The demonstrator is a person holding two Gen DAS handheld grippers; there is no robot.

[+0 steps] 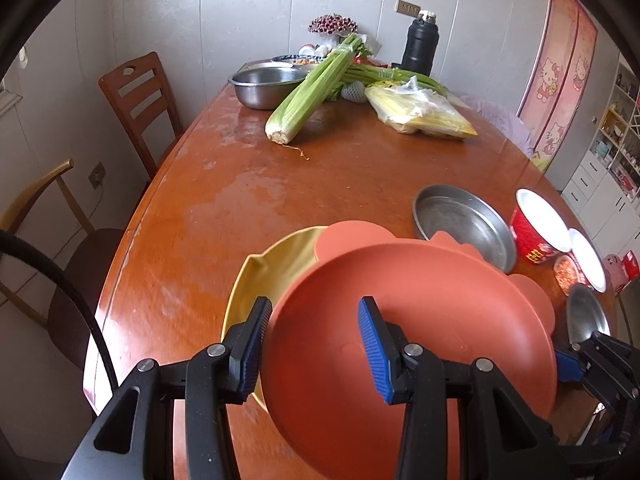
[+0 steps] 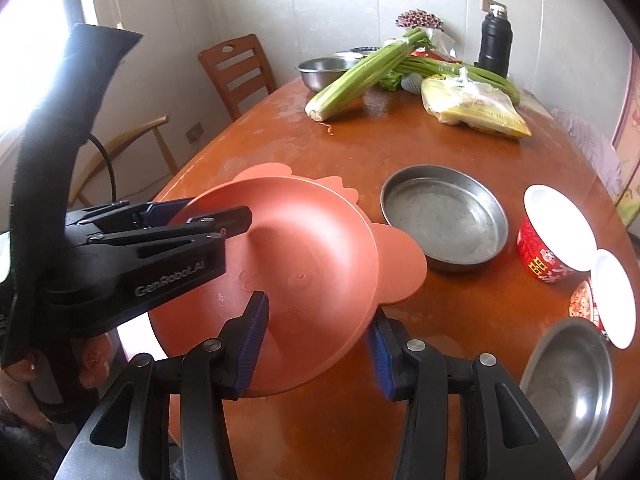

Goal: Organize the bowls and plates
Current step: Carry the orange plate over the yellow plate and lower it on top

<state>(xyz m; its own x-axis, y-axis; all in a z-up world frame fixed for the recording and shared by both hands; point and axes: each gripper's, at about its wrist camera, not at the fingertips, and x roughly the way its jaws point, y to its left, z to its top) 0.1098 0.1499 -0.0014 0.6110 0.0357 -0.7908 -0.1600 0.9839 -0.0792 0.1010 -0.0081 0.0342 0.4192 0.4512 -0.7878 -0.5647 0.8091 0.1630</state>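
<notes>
While both grippers are working at the same dish, the left gripper (image 1: 312, 344) is sitting with its jaws spread wide, one blue pad outside the rim of the orange plate (image 1: 408, 320) and the other over the plate's inside; whether either pad is pressing on the rim cannot be told. From the right wrist view, the left gripper (image 2: 236, 216) is reaching in from the left with its fingers straddling the plate's (image 2: 280, 264) far-left edge. The right gripper (image 2: 316, 344) is also standing open, its jaws set either side of the plate's near rim, not clamped. The plate is tilting, raised above a yellow plate (image 1: 260, 276) lying on the wooden table (image 1: 240, 184). Just beyond, a shallow steel pan (image 2: 444, 220) is resting on the table, with a red paper cup (image 2: 548, 240) lying to its right beside a steel bowl (image 2: 568, 384). Farther back, celery (image 1: 308, 92), a bag of corn (image 1: 420, 112), another steel bowl (image 1: 264, 88) and a black flask (image 1: 420, 44) are sitting near the wall.
</notes>
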